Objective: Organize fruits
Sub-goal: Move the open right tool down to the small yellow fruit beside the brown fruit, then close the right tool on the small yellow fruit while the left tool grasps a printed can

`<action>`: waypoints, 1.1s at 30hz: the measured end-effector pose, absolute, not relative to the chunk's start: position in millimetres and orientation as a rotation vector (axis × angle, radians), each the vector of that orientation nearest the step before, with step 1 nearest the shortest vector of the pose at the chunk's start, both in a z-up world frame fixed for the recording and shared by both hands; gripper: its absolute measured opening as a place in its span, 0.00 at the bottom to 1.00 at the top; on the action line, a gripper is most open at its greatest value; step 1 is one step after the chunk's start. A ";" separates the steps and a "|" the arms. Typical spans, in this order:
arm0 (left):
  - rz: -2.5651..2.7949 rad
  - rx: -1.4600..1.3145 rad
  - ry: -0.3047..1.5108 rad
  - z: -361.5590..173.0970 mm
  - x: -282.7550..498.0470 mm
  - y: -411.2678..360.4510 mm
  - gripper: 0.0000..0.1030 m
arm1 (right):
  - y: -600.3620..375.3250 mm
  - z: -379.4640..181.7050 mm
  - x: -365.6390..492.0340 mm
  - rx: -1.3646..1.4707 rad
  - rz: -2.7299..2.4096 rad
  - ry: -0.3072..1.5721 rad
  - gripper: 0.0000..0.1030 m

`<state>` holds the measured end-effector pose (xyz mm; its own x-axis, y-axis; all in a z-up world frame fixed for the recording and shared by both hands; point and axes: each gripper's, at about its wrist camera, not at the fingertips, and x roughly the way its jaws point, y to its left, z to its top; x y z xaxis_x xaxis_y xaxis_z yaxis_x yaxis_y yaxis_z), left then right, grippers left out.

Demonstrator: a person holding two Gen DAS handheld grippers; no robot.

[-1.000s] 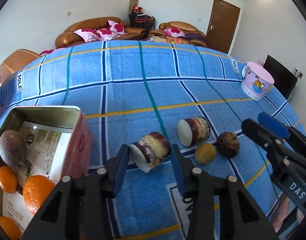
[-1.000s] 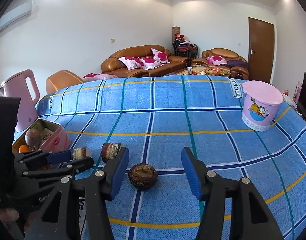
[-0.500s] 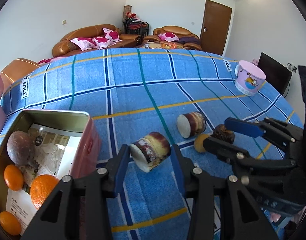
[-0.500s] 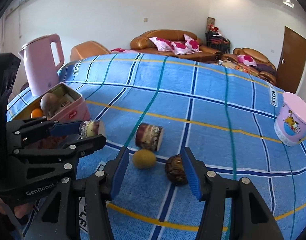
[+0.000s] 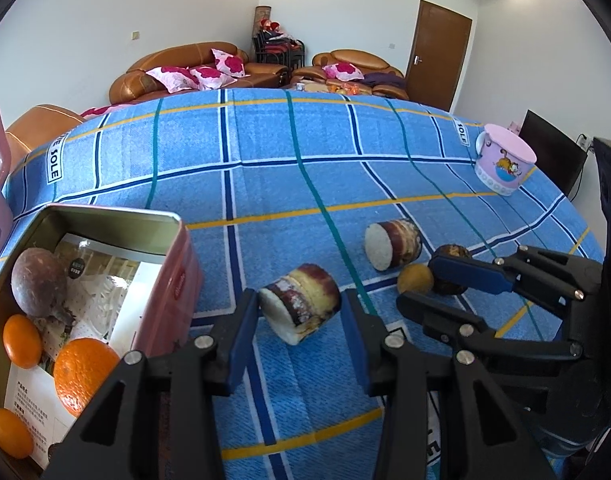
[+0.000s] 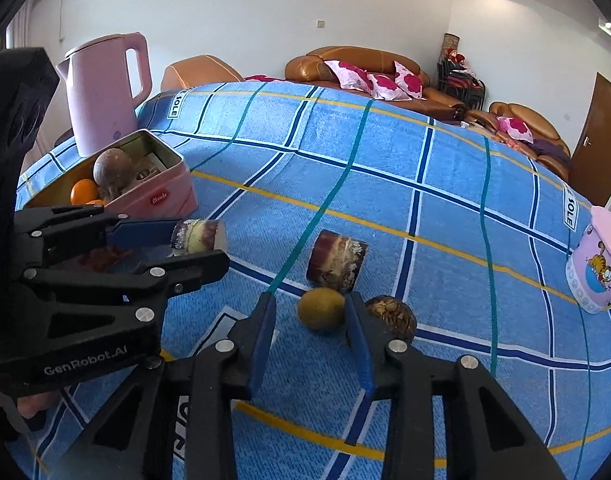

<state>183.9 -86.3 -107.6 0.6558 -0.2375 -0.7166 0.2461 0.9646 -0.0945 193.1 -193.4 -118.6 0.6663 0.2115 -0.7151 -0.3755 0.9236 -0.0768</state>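
Note:
My left gripper (image 5: 300, 305) is shut on a cut cylinder piece with purple-brown skin (image 5: 305, 300), held beside the pink tin (image 5: 179, 280). The tin holds several oranges (image 5: 83, 372) and a round brown fruit (image 5: 39, 282). My right gripper (image 6: 309, 306) straddles a small yellow-green fruit (image 6: 320, 314) lying on the cloth. Its jaws are closing; the right pad is at the fruit and a gap remains on the left. A dark rough fruit (image 6: 393, 314) lies just right of it. A second cut piece (image 6: 337, 256) lies behind.
A blue plaid cloth (image 5: 265, 184) covers the table. A pink kettle (image 6: 105, 92) stands behind the tin at the far left, and a pink cartoon cup (image 6: 597, 268) stands at the right edge. Sofas and a door lie beyond the table.
My right gripper has shifted from around the dark rough fruit to around the yellow-green fruit, rolled, and its jaws have narrowed. My left gripper still holds the cut piece in place.

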 end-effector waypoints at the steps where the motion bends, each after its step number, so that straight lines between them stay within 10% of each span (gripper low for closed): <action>1: -0.274 0.010 0.810 -107.6 183.7 -86.2 0.43 | -193.2 -118.5 193.3 -0.228 0.331 0.775 0.37; 33: -0.247 0.027 0.718 -96.3 168.8 -86.6 0.43 | -185.7 -107.2 176.4 -0.279 0.299 0.681 0.28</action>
